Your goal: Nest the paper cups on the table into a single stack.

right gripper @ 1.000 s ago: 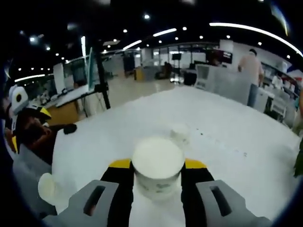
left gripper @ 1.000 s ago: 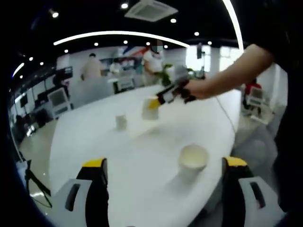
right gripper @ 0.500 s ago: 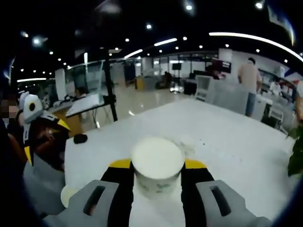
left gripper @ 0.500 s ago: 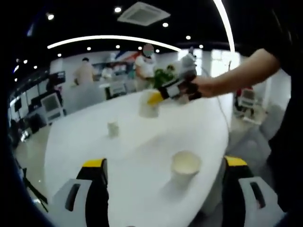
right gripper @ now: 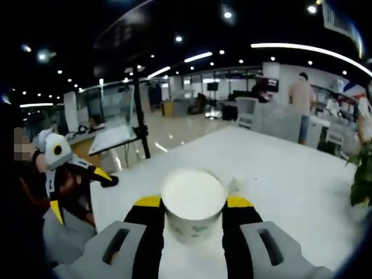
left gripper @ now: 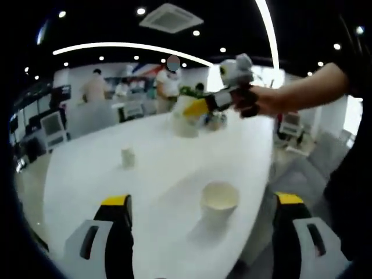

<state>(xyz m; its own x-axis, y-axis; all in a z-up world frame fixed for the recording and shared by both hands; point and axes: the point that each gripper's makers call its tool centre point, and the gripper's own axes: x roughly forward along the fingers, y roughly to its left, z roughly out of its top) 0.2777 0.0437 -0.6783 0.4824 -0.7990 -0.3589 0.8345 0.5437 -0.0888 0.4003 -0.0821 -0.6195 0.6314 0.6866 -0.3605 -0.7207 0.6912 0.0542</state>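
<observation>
Though light and thin-walled, paper cups likely crush under a hard squeeze, so best pinched gently across the side wall just below the rim, never on the lip. Going left to right in the left gripper view: small far cup [left gripper: 127,156] upright on the white surface [left gripper: 81,186], well apart from the rest; near cup [left gripper: 220,201] upright and open-mouthed, standing between the wide-spread, empty left tongs [left gripper: 200,232] but not touching either jaw; held cup [left gripper: 186,116] raised above the surface in the right tongs [left gripper: 195,110]. Seen in the right gripper view, clamped on both sides of its wall. Probably slick enough to slip if tilted. Beyond: green plant [right gripper: 361,180] at the surface's edge, office chairs, people standing far off. Nothing between the cups to block nesting.
</observation>
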